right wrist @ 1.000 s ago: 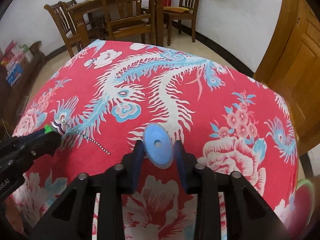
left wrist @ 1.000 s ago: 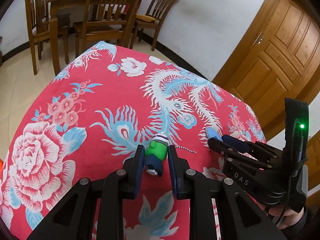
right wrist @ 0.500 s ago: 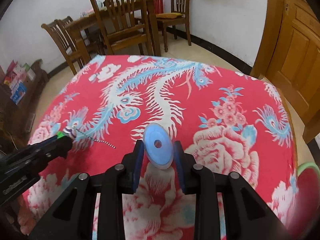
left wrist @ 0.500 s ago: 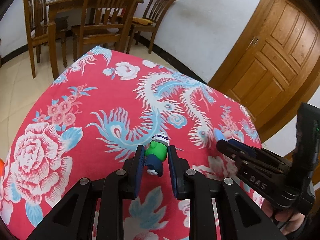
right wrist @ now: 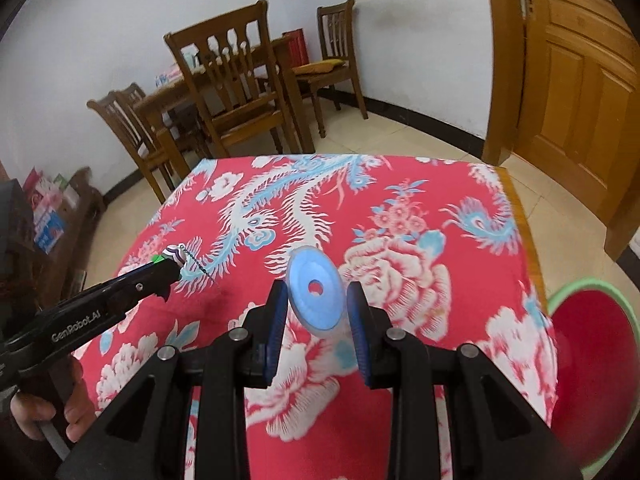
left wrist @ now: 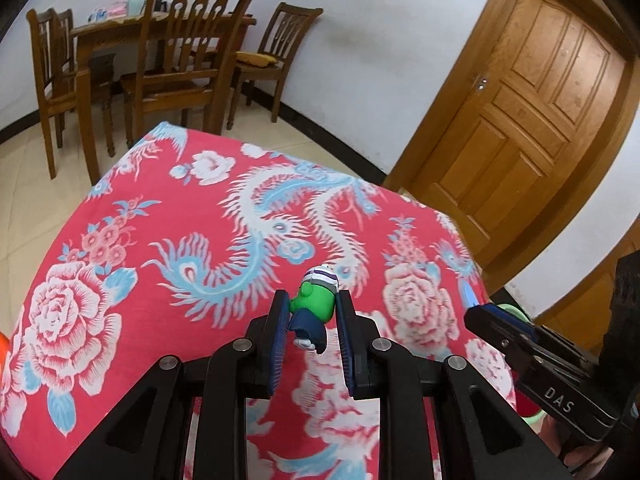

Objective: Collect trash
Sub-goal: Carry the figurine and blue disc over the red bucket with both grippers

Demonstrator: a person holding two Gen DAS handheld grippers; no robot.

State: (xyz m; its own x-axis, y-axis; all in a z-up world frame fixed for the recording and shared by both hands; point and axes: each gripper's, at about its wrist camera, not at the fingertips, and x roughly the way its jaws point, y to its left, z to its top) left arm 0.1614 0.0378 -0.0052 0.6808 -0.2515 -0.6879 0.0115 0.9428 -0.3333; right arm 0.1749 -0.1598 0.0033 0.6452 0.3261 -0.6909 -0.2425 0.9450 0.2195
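Pinching a small green plastic figurine with a striped cap (left wrist: 316, 306), cap pointing away, my left fingers (left wrist: 311, 334) hide its sides; my right fingers (right wrist: 316, 318) clamp a blue plastic disc (right wrist: 315, 294) edgewise above the red floral worktop (right wrist: 400, 216)

Home, dining room; dark wooden dining table (left wrist: 120, 32) with matching slat-back wooden chairs (left wrist: 188, 60) against white plastered wall (left wrist: 360, 60) with black skirting; panelled honey-brown wooden door (left wrist: 532, 120); cream tiled floor (right wrist: 420, 140); red floral phoenix-print tablecloth (left wrist: 180, 240) over near table; low wooden shelf with colourful packets (right wrist: 48, 212); green-rimmed bin with red liner (right wrist: 592, 360) on floor.
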